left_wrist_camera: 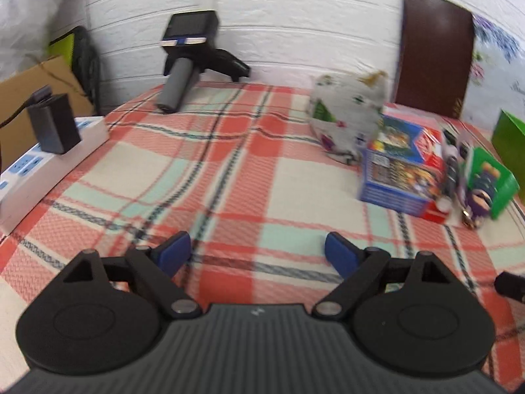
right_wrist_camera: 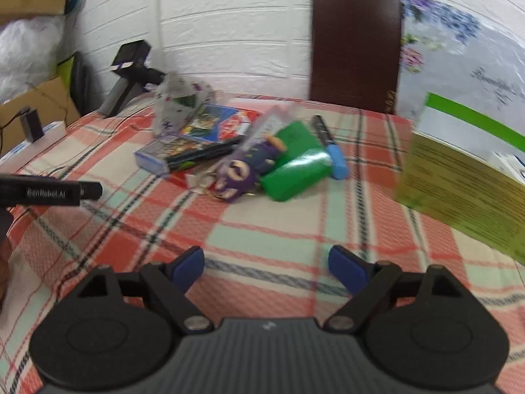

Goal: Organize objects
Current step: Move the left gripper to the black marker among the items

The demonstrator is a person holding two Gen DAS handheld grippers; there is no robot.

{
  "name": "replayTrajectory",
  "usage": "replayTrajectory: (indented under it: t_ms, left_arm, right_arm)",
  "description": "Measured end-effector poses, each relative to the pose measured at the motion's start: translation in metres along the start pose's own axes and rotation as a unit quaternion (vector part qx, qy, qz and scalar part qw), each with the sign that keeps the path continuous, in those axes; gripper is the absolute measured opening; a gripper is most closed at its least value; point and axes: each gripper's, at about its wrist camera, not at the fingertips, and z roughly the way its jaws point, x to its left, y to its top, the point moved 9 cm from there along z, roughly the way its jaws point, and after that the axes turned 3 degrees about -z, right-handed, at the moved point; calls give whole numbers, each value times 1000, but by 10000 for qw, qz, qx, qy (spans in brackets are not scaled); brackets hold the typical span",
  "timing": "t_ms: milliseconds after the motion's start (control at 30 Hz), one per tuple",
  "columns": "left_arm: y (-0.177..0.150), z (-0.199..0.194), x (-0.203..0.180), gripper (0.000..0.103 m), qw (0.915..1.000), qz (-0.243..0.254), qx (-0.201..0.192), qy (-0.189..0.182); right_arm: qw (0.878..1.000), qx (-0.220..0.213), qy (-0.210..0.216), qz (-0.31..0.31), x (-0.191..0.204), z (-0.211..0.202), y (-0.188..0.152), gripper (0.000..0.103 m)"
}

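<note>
White panelled wall [right_wrist_camera: 246, 32] backed a table under a red, mint and cream plaid cloth [left_wrist_camera: 229, 170]. We held the left gripper [left_wrist_camera: 257, 251] and the right gripper [right_wrist_camera: 265, 264] low over bare cloth, each with its blue pads spread wide and nothing between them; both claws were released.

The objects to be organized lay in one loose heap at the far side of the cloth: a blue illustrated box [right_wrist_camera: 197, 138], a crumpled patterned white bag [right_wrist_camera: 178, 98] behind it, a purple plush figure [right_wrist_camera: 242, 170], a green packet [right_wrist_camera: 295, 167] touching the figure, and a blue-capped marker [right_wrist_camera: 331, 147] just beside the packet.

At the right edge of the right wrist view stood a yellow-green printed carton [right_wrist_camera: 459, 180]. A dark brown chair back [right_wrist_camera: 356, 46] rose behind the table, and a white power strip [left_wrist_camera: 49, 161] bearing a black adapter lay at the left. Motion blur hid finer detail.
</note>
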Motion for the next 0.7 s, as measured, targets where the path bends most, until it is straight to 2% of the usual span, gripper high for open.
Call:
replayTrajectory:
  t_ms: [67,133,233,300,367,433,467,500,567,633,700]
  left_arm:
    - [1,0,-4,92,10000,-8,-82,-53]
    - [1,-1,-10,93,9998,152,-124,-9]
    - [1,-1,-8,94,9998,72,-157,-109]
    - [1,-1,-5,94,9996,-20,-178,-195]
    - [-1,-2,-5,95,9996,-37,-192,-207]
    - [-1,-2,-5,95,9996,-46,-204,-212]
    - [-1,-3,-4,95,9995,-67,-211,-229]
    - [-1,-3,-4,95,9994,-98,-223,-251]
    - [-1,-4,-2,96,9991,-159,-242,-299]
    - [-1,-5,-3,96,9991,-170,-246,-309]
    - [-1,-5,-3,96,9991,-157,-251,-305]
  right_arm:
    - [9999,-60,44,-79,11,5,9,80]
    - [9993,-299,213,-42,21,5,26,71]
    - [9972,-715,235,28,30,5,57,70]
    - [9975,-682,201,34,35,18,76,70]
    - [9988,-463,129,14,38,41,86,67]
    - [9999,-55,-63,116,35,66,81,54]
    - [9993,-87,-85,341,30,68,79,53]
    - [9987,-118,-106,489,26,66,77,45]
    - [9985,-98,-135,515,22,57,70,37]
    - [9988,-120,-111,471,19,45,58,23]
    - [9990,-147,-102,420,16,31,47,21]
